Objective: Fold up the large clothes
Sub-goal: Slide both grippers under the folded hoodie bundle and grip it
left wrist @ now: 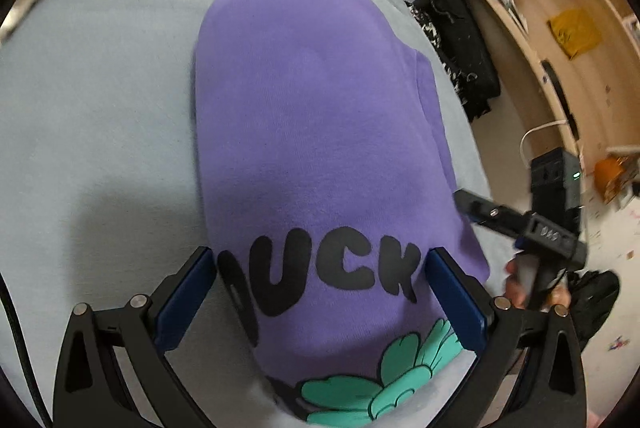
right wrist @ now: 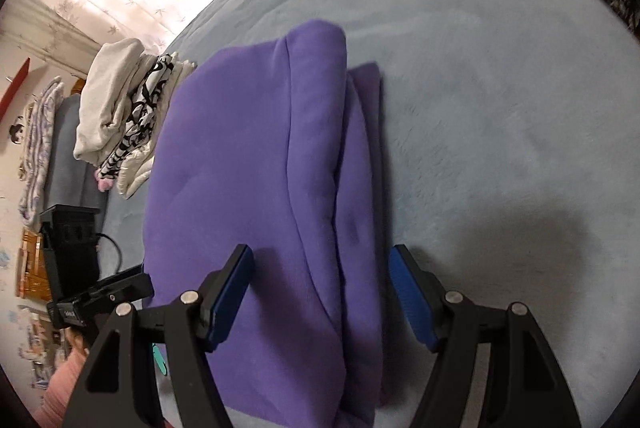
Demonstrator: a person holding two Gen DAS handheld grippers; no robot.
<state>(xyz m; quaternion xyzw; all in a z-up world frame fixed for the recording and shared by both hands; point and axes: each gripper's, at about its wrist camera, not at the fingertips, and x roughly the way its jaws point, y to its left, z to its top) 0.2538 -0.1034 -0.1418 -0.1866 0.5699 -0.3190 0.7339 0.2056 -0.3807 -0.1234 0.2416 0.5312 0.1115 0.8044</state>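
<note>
Sweatshirt [left wrist: 312, 132], purple with black lettering and a teal print, lies folded into a narrow stack on the pale blue bed [left wrist: 100, 108]. From the right wrist view its layers show along one side, with an under layer sticking out a little past the upper fold.

Left gripper [left wrist: 318, 270] hovers over the printed end with its fingers spread wide, one on each side of the lettering, holding nothing. Right gripper [right wrist: 322, 286] sits at the other side with its fingers also spread, straddling the layered edge and gripping nothing. Whether either pad touches the cloth cannot be told.

Folding looks well along; a final fold or a tidy-up seems to remain.

The main risk is a partial pinch. If the right fingers close on only the top layer, lifting would peel it back and open the stack. The protruding under layer could lag behind and leave a crooked edge. The thick fabric looks springy, so a fold released early may flop open. Uneven lifting by the two grippers would skew the bundle. A pile of clothes [right wrist: 120, 116] lies just beside the sweatshirt, and a wide sweep could knock it.
</note>
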